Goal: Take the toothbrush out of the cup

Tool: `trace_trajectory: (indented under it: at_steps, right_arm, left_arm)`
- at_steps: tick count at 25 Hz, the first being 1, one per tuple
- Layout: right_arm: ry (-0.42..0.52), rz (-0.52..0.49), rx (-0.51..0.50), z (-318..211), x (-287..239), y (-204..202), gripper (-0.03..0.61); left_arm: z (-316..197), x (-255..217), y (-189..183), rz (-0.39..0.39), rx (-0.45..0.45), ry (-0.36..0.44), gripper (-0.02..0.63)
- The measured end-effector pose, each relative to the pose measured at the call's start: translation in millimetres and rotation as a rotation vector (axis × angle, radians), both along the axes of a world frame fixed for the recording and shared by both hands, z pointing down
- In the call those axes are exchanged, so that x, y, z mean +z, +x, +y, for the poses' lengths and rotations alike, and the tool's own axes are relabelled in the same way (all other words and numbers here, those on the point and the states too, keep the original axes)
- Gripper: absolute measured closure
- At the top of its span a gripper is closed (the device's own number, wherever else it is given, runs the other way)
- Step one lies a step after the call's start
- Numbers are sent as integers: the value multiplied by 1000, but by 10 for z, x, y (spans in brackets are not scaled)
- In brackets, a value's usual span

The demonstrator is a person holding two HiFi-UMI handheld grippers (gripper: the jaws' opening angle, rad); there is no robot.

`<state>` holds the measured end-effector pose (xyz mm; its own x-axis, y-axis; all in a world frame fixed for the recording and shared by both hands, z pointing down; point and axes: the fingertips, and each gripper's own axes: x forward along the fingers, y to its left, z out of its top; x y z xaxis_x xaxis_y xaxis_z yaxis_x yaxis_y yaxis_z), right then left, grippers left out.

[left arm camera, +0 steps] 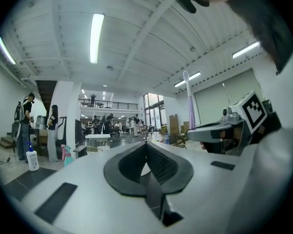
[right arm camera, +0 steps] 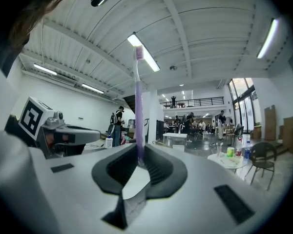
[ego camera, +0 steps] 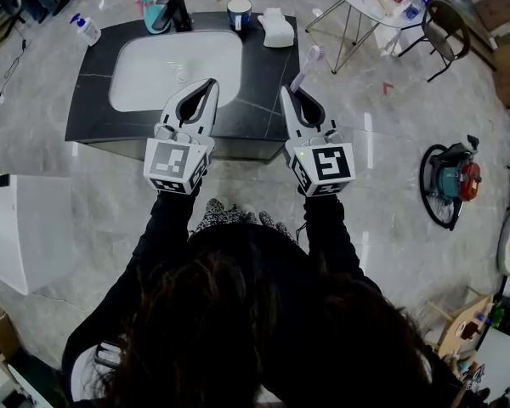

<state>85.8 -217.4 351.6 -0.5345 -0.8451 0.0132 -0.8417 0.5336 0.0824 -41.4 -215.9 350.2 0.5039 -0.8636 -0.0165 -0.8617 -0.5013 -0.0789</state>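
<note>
I am gripping the toothbrush (right arm camera: 138, 106) by its handle in the right gripper (right arm camera: 138, 150). The jaws are clamping on it and it is standing upright, bristles on top. It is hanging well apart from the cup (ego camera: 239, 13), which is sitting at the back of the dark counter (ego camera: 268, 83) behind the white sink (ego camera: 174, 66). My left gripper (ego camera: 209, 85) is hovering alongside, jaws pressing together on nothing.
</note>
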Motion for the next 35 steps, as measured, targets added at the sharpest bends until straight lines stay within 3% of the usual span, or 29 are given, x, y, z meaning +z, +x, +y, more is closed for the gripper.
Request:
trace_trajectory:
  at_steps: [35]
  right_arm:
    - [47,45,26,86,-220,-405,534]
  left_arm:
    - [9,-185,-344,18,37,15,606]
